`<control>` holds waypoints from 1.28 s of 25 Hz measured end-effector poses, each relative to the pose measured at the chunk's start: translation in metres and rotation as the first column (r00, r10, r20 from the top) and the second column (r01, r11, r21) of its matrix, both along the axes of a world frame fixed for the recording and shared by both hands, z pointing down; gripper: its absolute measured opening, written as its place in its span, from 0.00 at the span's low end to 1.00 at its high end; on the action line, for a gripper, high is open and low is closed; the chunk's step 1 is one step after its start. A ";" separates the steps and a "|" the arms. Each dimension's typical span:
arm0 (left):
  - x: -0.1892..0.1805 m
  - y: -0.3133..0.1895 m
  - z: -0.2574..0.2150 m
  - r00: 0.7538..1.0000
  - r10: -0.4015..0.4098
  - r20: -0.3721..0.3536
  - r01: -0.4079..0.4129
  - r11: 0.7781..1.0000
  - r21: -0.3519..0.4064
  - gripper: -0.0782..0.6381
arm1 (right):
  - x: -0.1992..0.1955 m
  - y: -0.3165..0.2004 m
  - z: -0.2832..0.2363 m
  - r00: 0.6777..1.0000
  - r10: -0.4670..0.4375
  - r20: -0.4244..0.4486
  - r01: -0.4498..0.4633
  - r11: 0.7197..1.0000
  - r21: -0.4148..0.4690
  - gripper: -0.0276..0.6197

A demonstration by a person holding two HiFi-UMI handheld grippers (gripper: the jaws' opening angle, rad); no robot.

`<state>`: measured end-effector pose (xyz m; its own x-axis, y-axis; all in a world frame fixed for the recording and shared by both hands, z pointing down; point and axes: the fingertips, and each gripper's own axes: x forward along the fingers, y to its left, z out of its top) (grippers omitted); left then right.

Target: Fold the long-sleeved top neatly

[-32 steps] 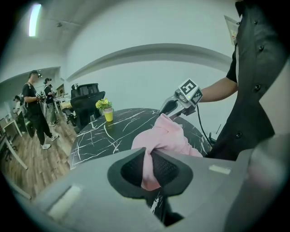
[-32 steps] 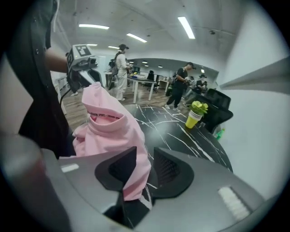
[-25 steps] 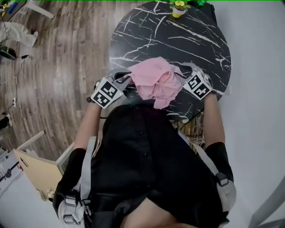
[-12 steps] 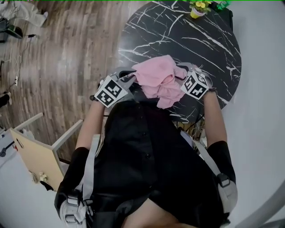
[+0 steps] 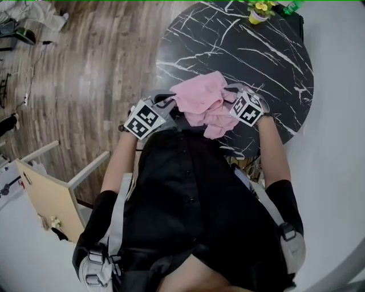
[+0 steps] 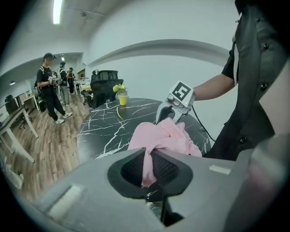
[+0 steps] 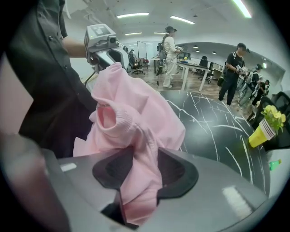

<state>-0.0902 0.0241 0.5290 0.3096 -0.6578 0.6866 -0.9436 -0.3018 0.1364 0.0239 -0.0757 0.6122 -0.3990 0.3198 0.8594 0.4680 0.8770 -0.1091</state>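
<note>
**Pink top bunched between both tongs at the counter's near edge**

Head view: The top (image 5: 199, 101) hangs crumpled between the left tongs (image 5: 171, 104) and the right tongs (image 5: 229, 102), over the near edge of the round black counter (image 5: 228, 51). Sleeves and hem cannot be told apart in the bunch. The tips of both tongs are buried in cloth, so neither grip can be read here. The person's dark shirt (image 5: 194, 194) hides the counter's near rim. A yellow pot (image 5: 258, 12) stands at the far edge, cut off by the frame's top.

Left gripper view: The left tongs (image 6: 147, 166) are closed almost tight on a thin fold of the top (image 6: 165, 136), which runs down between the pads. The rest heaps up beyond and covers the right tongs' tips. Only this view shows people (image 6: 50, 86) standing far off on the floor.

Right gripper view: The right tongs (image 7: 140, 170) stand part-way open and have just been closing. Their pads press a thick wad of the top (image 7: 131, 118), which fills the gap and spills below it. A ribbed opening shows here alone; I cannot tell whether it is a cuff or the collar. The left tongs (image 7: 106, 56) rise behind the cloth with their tips covered.
</note>
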 end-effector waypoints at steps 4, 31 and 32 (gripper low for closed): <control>0.001 0.001 -0.001 1.000 -0.003 0.004 0.003 1.000 0.003 0.14 | 0.009 -0.001 -0.008 0.999 0.028 0.033 -0.029 0.999 0.026 0.23; 0.055 0.032 -0.047 0.997 0.013 0.073 -0.020 0.995 0.096 0.14 | 0.117 -0.001 -0.122 0.584 0.614 0.531 -0.669 0.735 -0.113 0.08; 0.056 0.033 -0.049 0.997 0.014 0.075 -0.022 0.994 0.105 0.14 | 0.117 0.001 -0.124 0.578 0.616 0.536 -0.675 0.730 -0.112 0.08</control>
